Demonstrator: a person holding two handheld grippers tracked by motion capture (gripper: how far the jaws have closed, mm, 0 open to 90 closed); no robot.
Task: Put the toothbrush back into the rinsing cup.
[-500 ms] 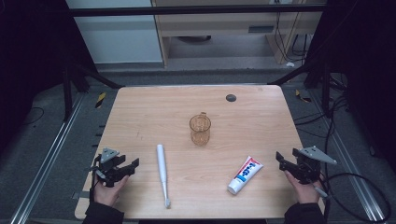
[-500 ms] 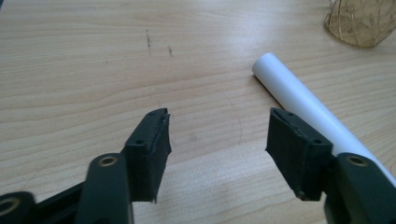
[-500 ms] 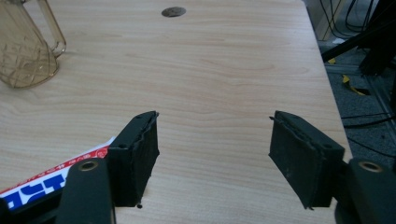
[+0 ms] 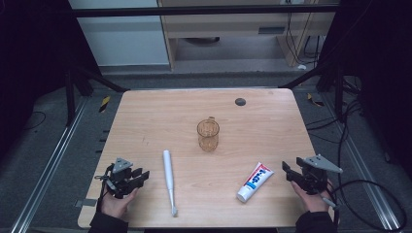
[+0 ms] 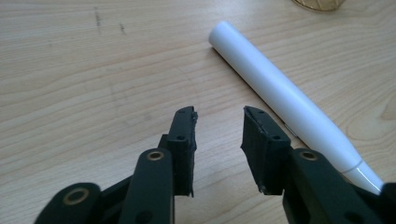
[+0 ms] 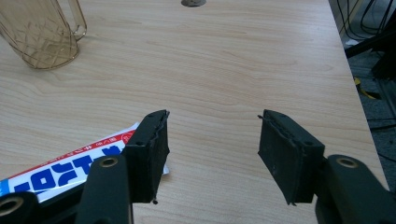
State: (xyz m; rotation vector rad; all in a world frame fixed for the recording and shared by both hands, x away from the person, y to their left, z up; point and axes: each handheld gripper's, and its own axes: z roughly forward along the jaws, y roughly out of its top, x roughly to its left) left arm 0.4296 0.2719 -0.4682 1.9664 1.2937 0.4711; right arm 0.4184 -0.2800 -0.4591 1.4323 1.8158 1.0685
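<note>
A white toothbrush (image 4: 168,178) lies lengthwise on the wooden table (image 4: 160,116), left of centre. My left gripper (image 4: 142,175) rests low on the table just left of it, held in a hand. In the left gripper view the left gripper (image 5: 219,114) stands open on bare wood, with the toothbrush handle (image 5: 280,93) just off its right jaw. A red, white and blue toothpaste tube (image 4: 255,182) lies at the front right. My right gripper (image 4: 285,170) sits to the tube's right. In its own view the right gripper (image 6: 213,116) is open and empty, with the tube (image 6: 65,170) beside its left jaw.
An amber glass cup with a handle (image 4: 208,134) stands upright mid-table, also at the top left of the right gripper view as the cup (image 6: 39,32). A dark round grommet (image 4: 240,101) sits near the far edge. Black cables trail on the floor to the right.
</note>
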